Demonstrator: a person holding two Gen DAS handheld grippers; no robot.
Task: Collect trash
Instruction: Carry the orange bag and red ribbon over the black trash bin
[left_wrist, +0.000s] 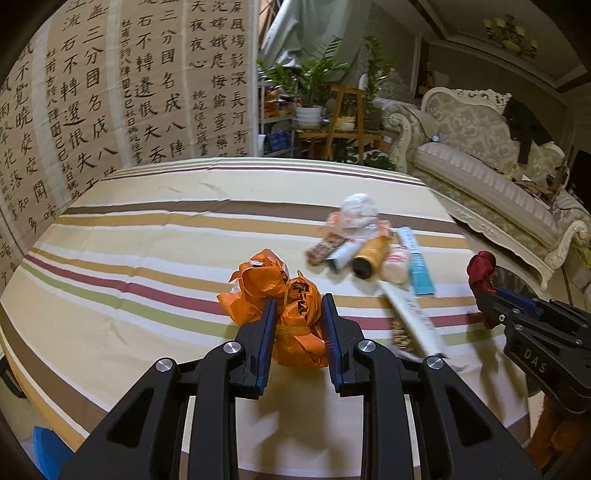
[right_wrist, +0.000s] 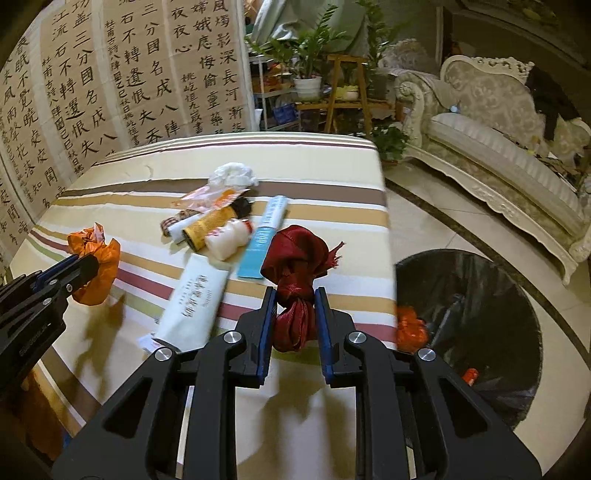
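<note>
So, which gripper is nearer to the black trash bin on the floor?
Right. The right gripper, shut on the red wad, is at the table edge beside the black trash bin. The left gripper, holding the orange wad, is farther away across the table.

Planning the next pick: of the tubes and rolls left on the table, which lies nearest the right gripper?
The white tube with dark lettering, just left of the right gripper. The teal-and-white box and yellow roll lie farther back.

Striped tablecloth (left_wrist: 147, 229), calligraphy screen (left_wrist: 110, 92) (black characters on tan), potted plants (right_wrist: 306, 55), ornate cream sofa (right_wrist: 498, 122)
</note>
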